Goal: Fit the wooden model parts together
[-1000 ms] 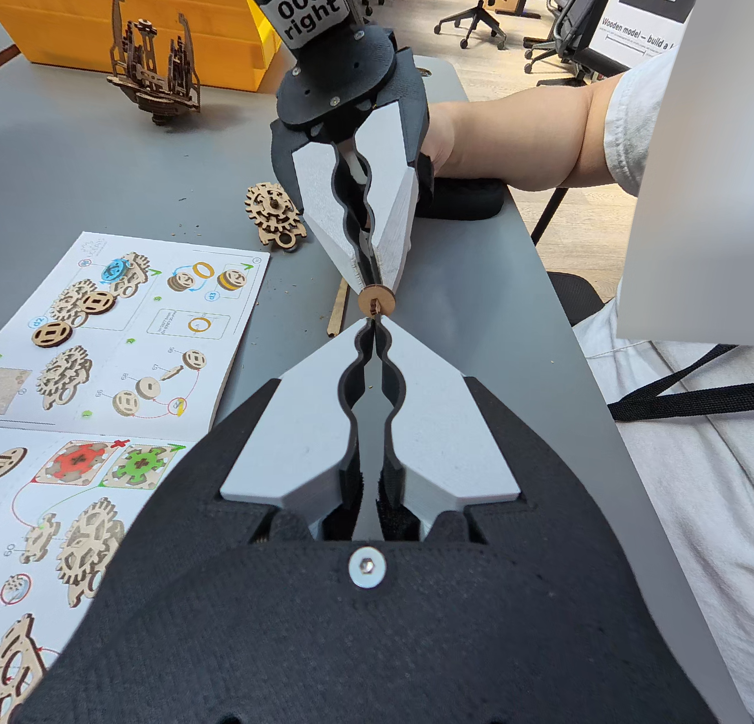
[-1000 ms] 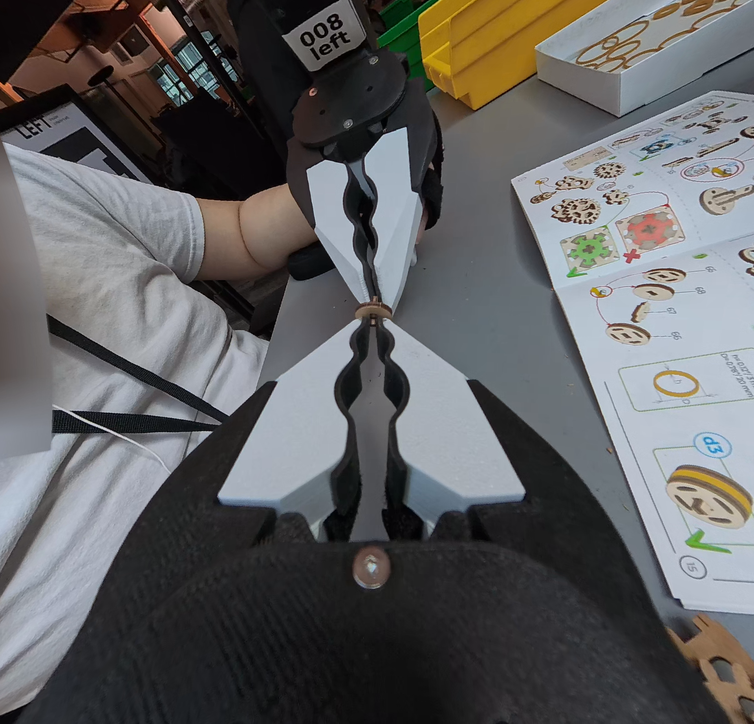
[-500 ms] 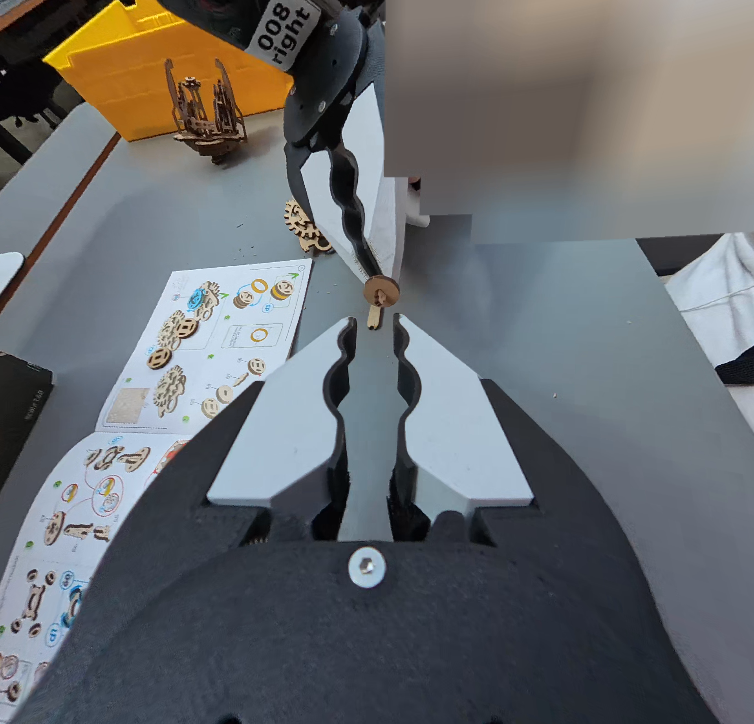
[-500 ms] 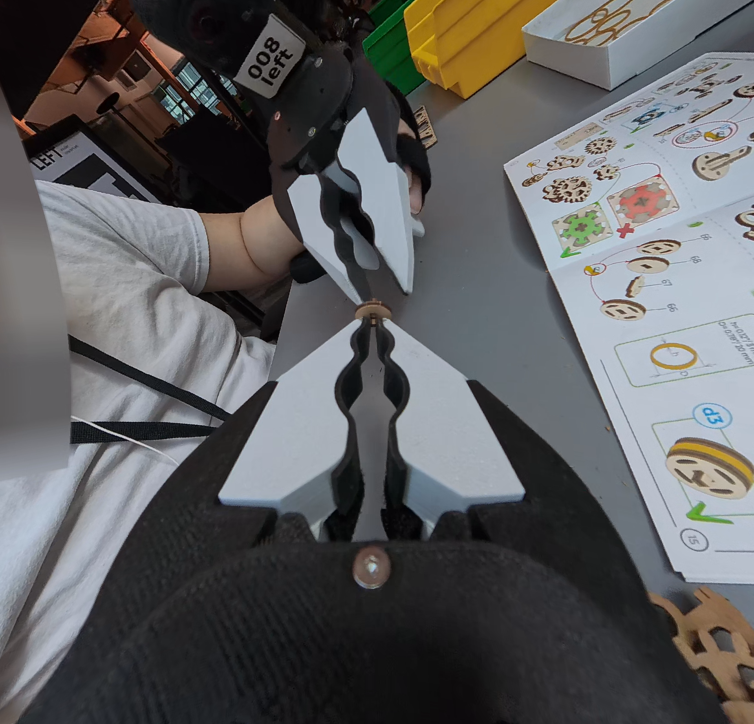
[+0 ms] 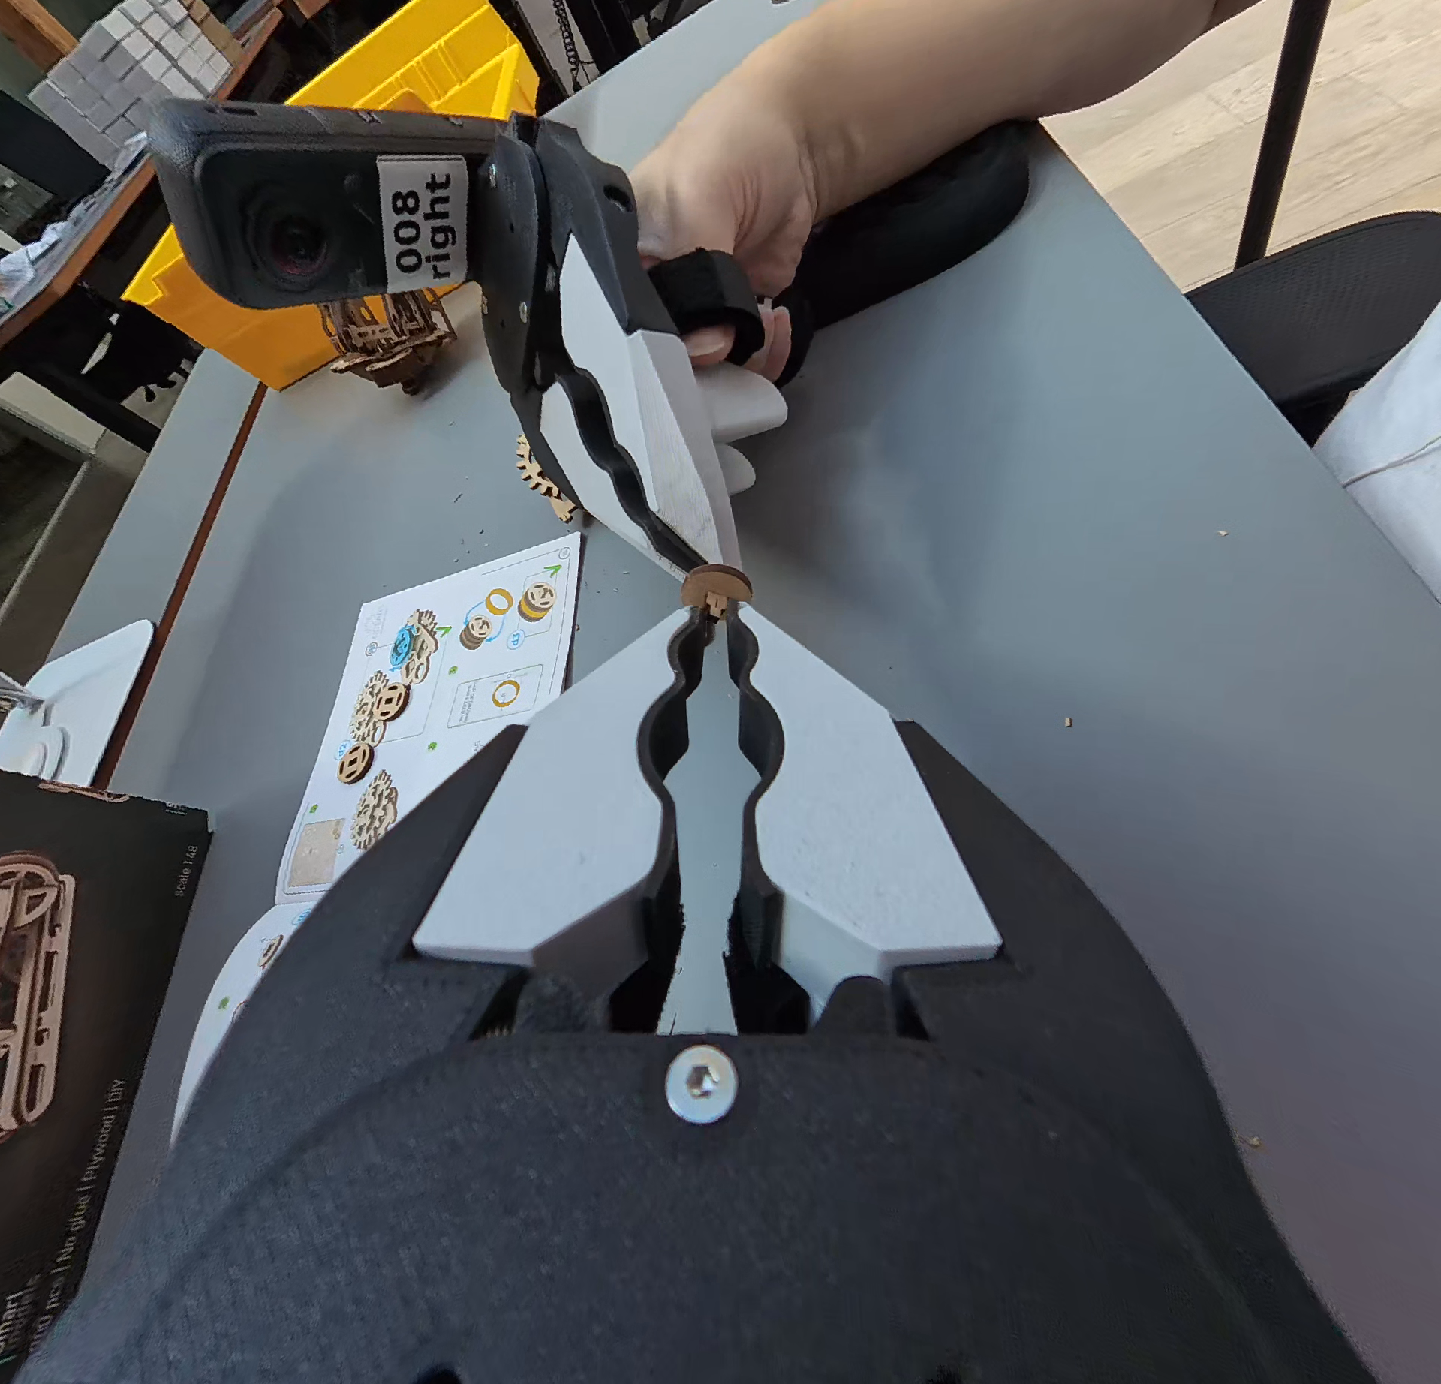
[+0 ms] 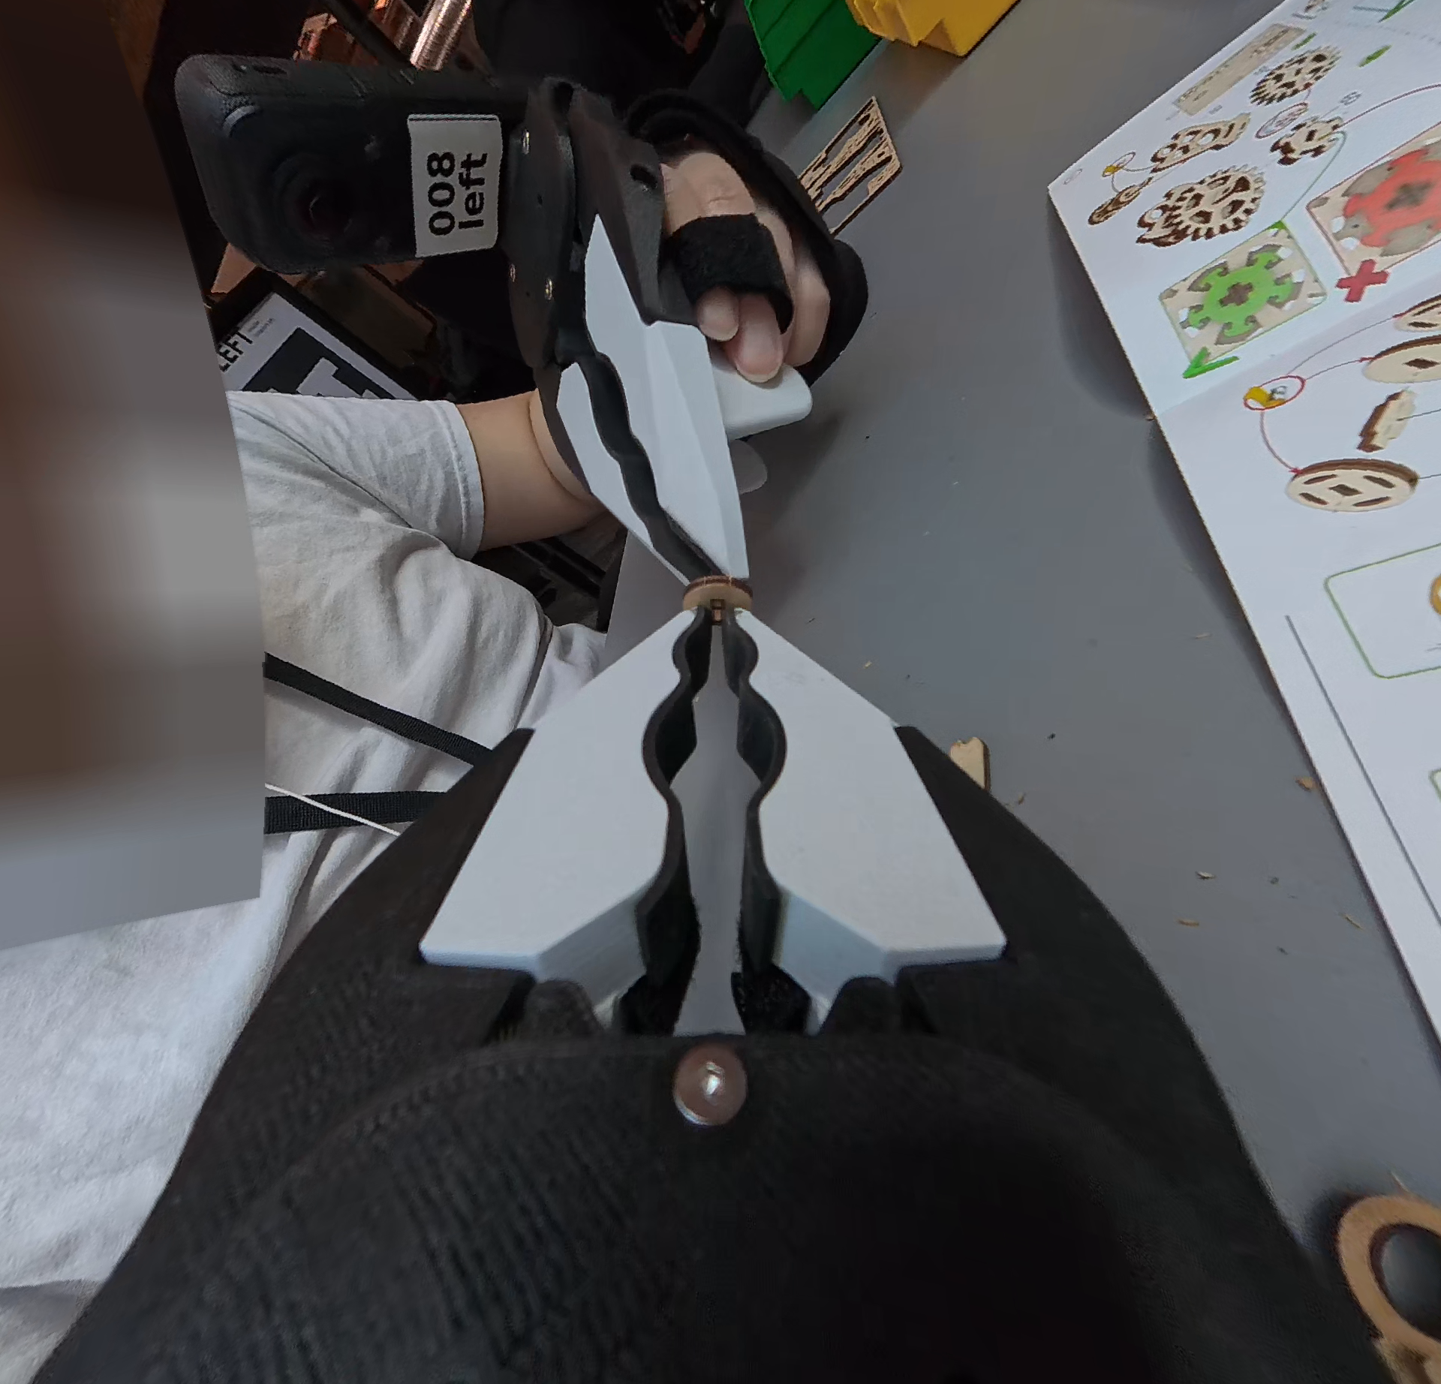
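Note:
A small round wooden disc on a short peg hangs in the air above the grey table. My left gripper is shut on the peg's near end in the left wrist view. My right gripper comes in from the upper left, rolled on its side, and is shut on the far side of the same part. In the right wrist view the disc sits edge-on between my right gripper and the left gripper. Both sets of tips meet at the part.
A paper instruction sheet lies left of the grippers and also shows in the right wrist view. A gear piece, a built wooden model, a yellow bin and a black box stand beyond. A wooden ring lies at the table's near corner. Less than 4 cm separates the two grippers' tips.
My left gripper opened and let go of the part half a second ago, and is now shut on the peg again. Both grippers have rolled sideways; the right stayed shut on the part.

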`<state>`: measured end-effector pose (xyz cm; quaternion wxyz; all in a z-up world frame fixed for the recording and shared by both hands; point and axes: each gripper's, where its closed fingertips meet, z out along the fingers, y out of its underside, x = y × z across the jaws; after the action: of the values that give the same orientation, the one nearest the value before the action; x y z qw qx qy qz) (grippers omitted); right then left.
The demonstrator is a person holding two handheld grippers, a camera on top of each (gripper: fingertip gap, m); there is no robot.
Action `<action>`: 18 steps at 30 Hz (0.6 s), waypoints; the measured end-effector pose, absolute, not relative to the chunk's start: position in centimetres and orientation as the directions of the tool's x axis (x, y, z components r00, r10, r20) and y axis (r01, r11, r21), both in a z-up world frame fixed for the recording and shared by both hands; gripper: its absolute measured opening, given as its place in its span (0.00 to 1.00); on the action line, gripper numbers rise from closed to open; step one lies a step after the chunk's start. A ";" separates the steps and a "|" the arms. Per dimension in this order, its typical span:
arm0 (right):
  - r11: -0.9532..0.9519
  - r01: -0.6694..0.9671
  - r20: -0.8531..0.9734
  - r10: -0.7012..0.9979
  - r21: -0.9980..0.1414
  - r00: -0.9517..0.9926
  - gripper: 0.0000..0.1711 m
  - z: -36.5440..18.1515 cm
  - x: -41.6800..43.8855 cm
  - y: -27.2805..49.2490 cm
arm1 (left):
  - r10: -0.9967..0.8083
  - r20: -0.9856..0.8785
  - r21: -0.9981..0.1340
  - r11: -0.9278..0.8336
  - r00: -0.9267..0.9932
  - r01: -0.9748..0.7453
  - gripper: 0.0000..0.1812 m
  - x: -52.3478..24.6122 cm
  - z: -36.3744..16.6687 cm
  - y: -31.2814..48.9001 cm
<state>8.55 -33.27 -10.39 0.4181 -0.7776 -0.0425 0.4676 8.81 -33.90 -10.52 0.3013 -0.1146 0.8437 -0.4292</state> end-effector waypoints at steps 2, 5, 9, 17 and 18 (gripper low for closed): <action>-0.657 -0.340 -0.711 0.450 -0.673 0.540 0.01 -10.4 8.5 -33.3 | -0.449 -0.435 -0.788 0.609 -0.781 0.088 0.03 8.8 -10.4 -34.0; -0.671 -0.367 -0.746 0.450 -0.645 0.490 0.01 -10.0 8.2 -33.6 | -0.434 -0.461 -0.784 0.608 -0.774 0.126 0.02 8.5 -10.1 -34.3; -0.697 -0.361 -0.766 0.435 -0.619 0.474 0.01 -10.4 7.9 -33.7 | -0.411 -0.463 -0.773 0.621 -0.785 0.131 0.02 8.3 -10.5 -34.5; -0.672 -0.357 -0.745 0.466 -0.649 0.477 0.02 -9.7 8.2 -33.8 | -0.444 -0.420 -0.811 0.576 -0.791 0.107 0.02 8.5 -9.9 -34.6; -0.661 -0.358 -0.737 0.476 -0.660 0.480 0.03 -9.4 8.2 -33.9 | -0.454 -0.410 -0.819 0.564 -0.791 0.101 0.02 8.6 -9.7 -34.5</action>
<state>8.24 -33.85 -9.42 0.4099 -0.7563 -0.0389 0.5084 8.59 -34.49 -9.69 0.3054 -0.1064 0.8300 -0.4545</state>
